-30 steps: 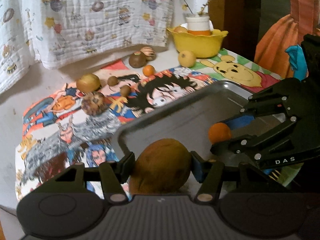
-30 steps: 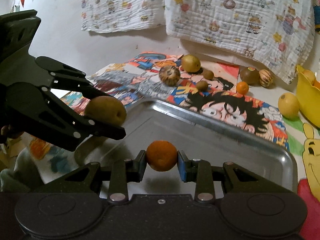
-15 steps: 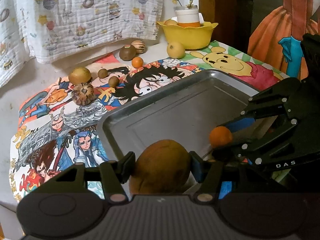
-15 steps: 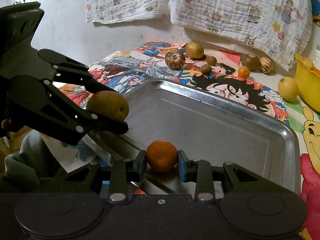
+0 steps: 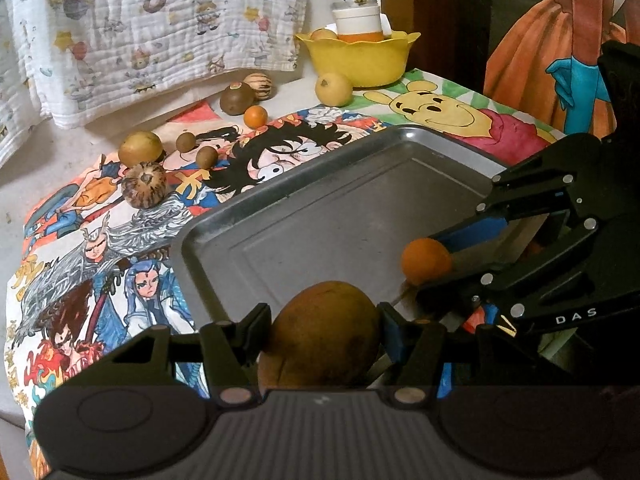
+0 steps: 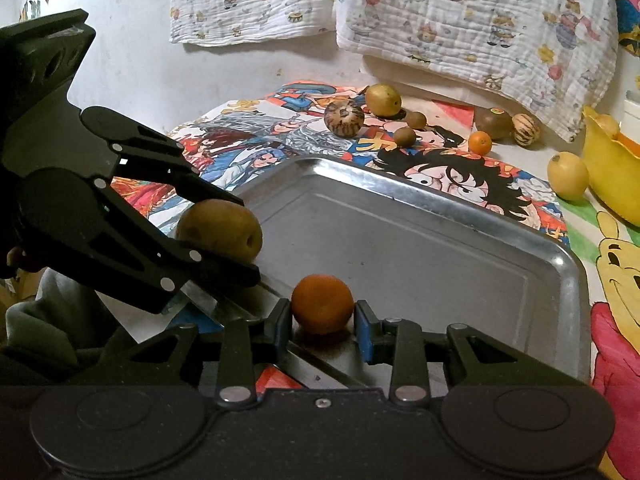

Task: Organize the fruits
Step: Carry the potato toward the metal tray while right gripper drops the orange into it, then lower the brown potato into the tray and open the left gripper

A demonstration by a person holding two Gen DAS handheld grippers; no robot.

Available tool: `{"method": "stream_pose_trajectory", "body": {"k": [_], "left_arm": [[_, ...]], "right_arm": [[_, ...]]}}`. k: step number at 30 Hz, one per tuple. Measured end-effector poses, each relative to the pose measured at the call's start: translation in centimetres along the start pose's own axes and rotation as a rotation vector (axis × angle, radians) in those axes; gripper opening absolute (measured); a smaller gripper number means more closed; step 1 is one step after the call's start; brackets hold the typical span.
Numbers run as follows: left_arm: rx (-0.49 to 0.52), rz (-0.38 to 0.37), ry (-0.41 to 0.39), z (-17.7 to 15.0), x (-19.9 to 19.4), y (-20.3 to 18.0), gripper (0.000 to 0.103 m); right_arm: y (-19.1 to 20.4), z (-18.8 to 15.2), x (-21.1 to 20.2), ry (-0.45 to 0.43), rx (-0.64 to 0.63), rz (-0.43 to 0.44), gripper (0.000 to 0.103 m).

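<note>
1. Left tool (image 5: 324,330): jaws clamped on the brown fruit (image 5: 326,330), grip unchanged over the last second. The view has slid in over the tray (image 5: 280,216); a second ago only the tray's near corner showed ahead, now most of the floor lies ahead of the fingers. Fruit sits over the near-left rim, not yet on the metal.
2. Left pose: pitched steeply down, fingers level with each other, aimed across the tray's near edge.
3. Right tool (image 6: 322,316): closed on the small orange (image 6: 322,304). There may be a sliver of gap at the right pad, so I'd call it a light grip. Orange looks at or nearly on the tray floor, just inside the near rim.
4. Right pose: same steep downward pitch, squared to the tray, left tool just beside it on its left.
5. Meaning: both tools have carried fruit to the tray and are at the drop point. My guess is release comes next, orange first.
6. Beyond the tray's far rim, well apart from both tools: loose fruits on the cartoon cloth (image 6: 256,136), plus the yellow bowl (image 5: 358,58) at far right. None sorted yet.
</note>
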State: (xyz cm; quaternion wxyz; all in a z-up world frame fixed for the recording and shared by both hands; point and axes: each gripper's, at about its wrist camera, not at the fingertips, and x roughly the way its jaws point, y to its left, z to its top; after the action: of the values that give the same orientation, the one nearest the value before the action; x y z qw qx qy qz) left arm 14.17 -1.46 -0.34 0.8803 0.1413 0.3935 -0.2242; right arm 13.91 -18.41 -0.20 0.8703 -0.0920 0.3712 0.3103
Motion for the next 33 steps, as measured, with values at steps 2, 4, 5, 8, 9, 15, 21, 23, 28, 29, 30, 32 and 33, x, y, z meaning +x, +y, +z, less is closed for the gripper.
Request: {"method": "stream_pose_trajectory", "body": {"k": [2,4,5,8,9,15,21,23,28,29,30,32,33], "left_arm": [[0.001,-0.002,0.000,0.0,0.0,0.0,0.062],[0.004,-0.002,0.000,0.0,0.0,-0.1,0.063],[0.005,-0.001,0.000,0.0,0.0,-0.1,0.063],[0.010,0.004,-0.001,-0.1,-0.1,-0.2,0.064],[0.010,0.002,-0.004,-0.2,-0.2,-0.2,0.065],[0.000,0.015,-0.040,-0.3,-1.8,-0.3,0.078],[-0.011,0.034,-0.073,-1.1,-3.7,-0.6,0.092],[-0.017,0.049,-0.075,-1.5,-4.2,-0.5,0.097],[-0.059,0.047,-0.052,-2.5,-4.8,0.4,0.102],[-0.064,0.045,-0.044,-2.7,-4.9,0.6,0.102],[-0.069,0.048,-0.033,-2.8,-4.8,0.9,0.102],[-0.073,0.064,-0.014,-3.1,-4.8,1.3,0.102],[-0.075,0.072,-0.006,-3.2,-4.8,1.6,0.102]], "right_arm": [[0.0,0.0,0.0,0.001,0.002,-0.001,0.036],[-0.1,-0.1,-0.1,0.001,0.002,-0.005,0.037],[-0.1,-0.2,-0.1,0.001,0.003,-0.007,0.037],[-0.2,-0.2,-0.3,0.000,0.007,-0.014,0.039],[-0.2,-0.3,-0.4,-0.001,0.008,-0.017,0.041],[-0.2,-0.5,-1.6,-0.019,0.023,-0.031,0.058],[-0.1,-0.6,-2.8,-0.027,0.031,-0.045,0.077],[-0.1,-0.7,-3.2,-0.026,0.033,-0.056,0.084],[-0.4,-0.6,-3.8,-0.016,0.049,-0.104,0.098],[-0.6,-0.5,-3.9,-0.016,0.054,-0.112,0.099],[-0.8,-0.4,-4.0,-0.015,0.058,-0.122,0.101],[-1.1,-0.3,-4.0,-0.012,0.065,-0.147,0.102],[-1.3,-0.2,-3.9,-0.008,0.068,-0.156,0.102]]}}
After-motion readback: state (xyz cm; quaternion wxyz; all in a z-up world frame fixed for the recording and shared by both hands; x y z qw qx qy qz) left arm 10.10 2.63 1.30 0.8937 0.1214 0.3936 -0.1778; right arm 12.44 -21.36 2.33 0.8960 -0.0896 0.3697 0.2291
